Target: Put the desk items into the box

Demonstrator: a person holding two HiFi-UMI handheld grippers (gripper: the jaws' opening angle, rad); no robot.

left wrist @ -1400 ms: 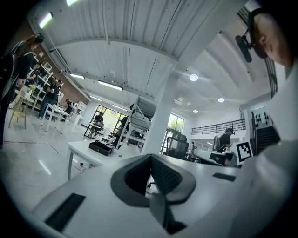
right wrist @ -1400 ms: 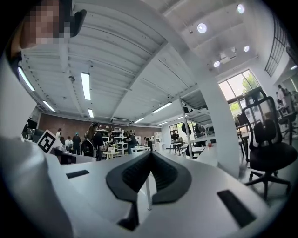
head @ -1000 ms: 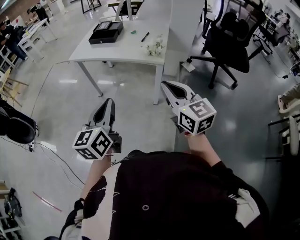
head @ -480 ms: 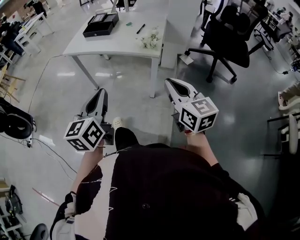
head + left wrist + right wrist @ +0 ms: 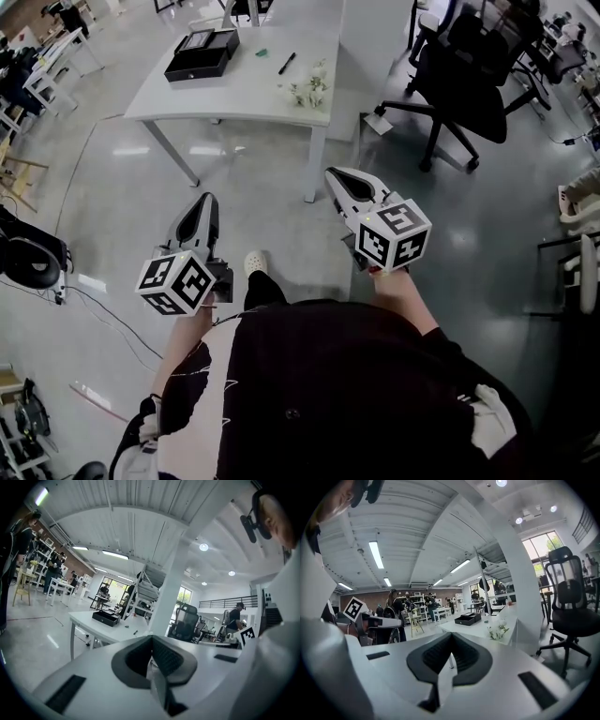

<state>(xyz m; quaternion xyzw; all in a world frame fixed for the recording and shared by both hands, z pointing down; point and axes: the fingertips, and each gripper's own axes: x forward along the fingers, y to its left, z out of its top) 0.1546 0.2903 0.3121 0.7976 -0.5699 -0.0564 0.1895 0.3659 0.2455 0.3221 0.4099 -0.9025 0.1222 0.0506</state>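
Since the earlier frame our left gripper [image 5: 204, 208] and right gripper [image 5: 342, 180] have shifted only slightly, both closed on nothing and well short of the desk [image 5: 234, 94], on which the pen [image 5: 288, 63] and white flowers [image 5: 309, 91] lie, outside the box [image 5: 202, 53] at the desk's far left corner, so we judge packing not yet started.

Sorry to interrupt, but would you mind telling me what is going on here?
A person stands short of the white desk, holding the left gripper and right gripper out in front, both with jaws shut and empty. The pen and small white flowers lie on the desk outside the black box, not yet picked up.
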